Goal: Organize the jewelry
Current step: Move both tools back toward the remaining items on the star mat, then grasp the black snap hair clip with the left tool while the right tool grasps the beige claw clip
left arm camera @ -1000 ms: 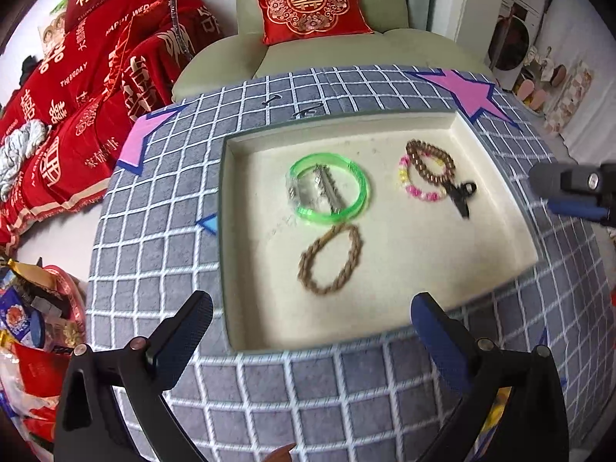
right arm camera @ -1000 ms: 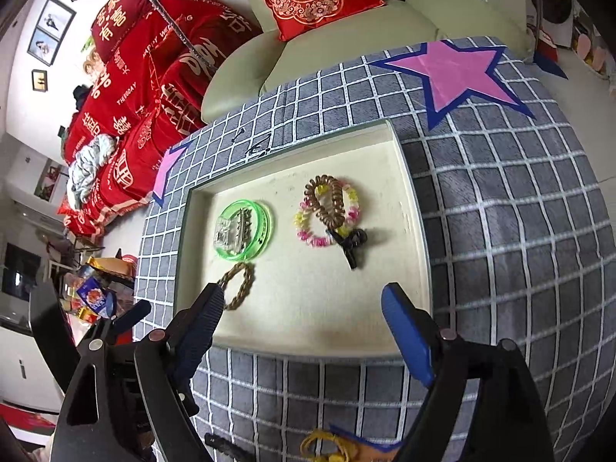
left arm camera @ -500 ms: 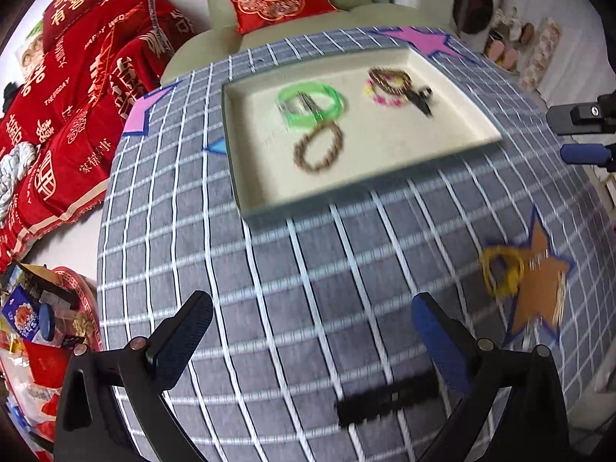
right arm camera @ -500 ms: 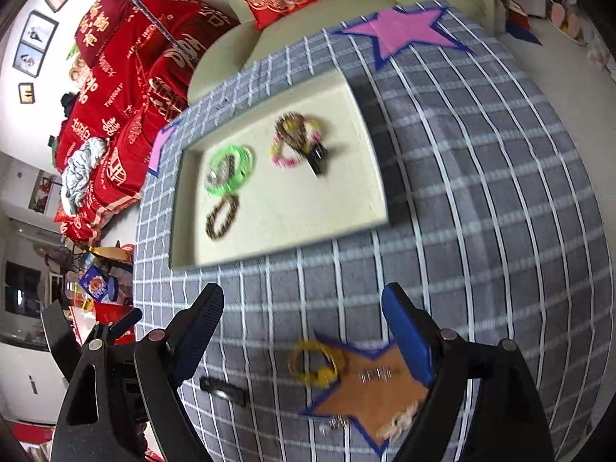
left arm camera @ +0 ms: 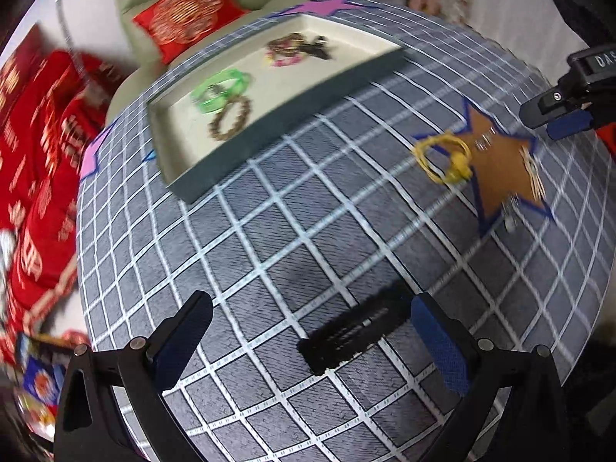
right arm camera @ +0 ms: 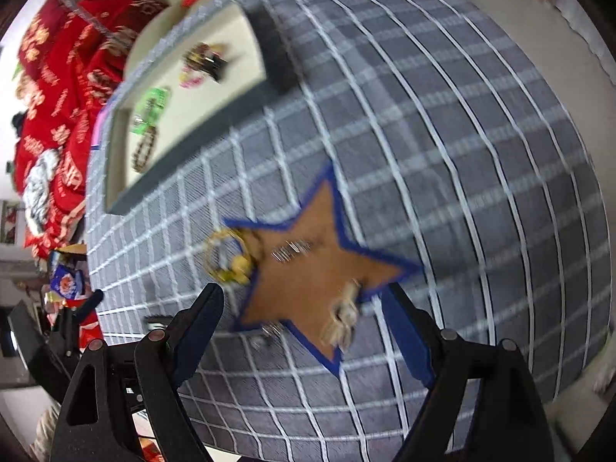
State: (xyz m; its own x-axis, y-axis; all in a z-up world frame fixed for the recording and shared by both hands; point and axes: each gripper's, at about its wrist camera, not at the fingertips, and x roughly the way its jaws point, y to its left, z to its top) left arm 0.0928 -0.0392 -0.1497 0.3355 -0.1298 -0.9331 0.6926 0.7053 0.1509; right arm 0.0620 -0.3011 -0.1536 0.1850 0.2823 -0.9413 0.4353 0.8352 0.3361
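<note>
A cream tray (left arm camera: 292,115) (right arm camera: 115,177) holds a green bangle (left arm camera: 221,90), a brown bead bracelet (left arm camera: 230,119) and a bead bracelet with a black clip (left arm camera: 296,50). A black hair clip (left arm camera: 356,333) lies on the grey cloth between the fingers of my open, empty left gripper (left arm camera: 313,338). A yellow bracelet (left arm camera: 442,158) (right arm camera: 227,258) lies at the edge of a brown star patch (right arm camera: 312,273). A silver piece (right arm camera: 290,250) and a pale piece (right arm camera: 342,319) lie on the star. My right gripper (right arm camera: 304,331) is open and empty over the star.
The round table has a grey checked cloth (left arm camera: 269,250). A sofa with a red cushion (left arm camera: 184,27) and red blankets (left arm camera: 34,146) stand behind it. The right gripper shows at the right edge of the left wrist view (left arm camera: 566,115).
Both grippers have pulled back from the tray toward the near side of the table. The black hair clip and the brown star with its pieces have come into view, now close.
</note>
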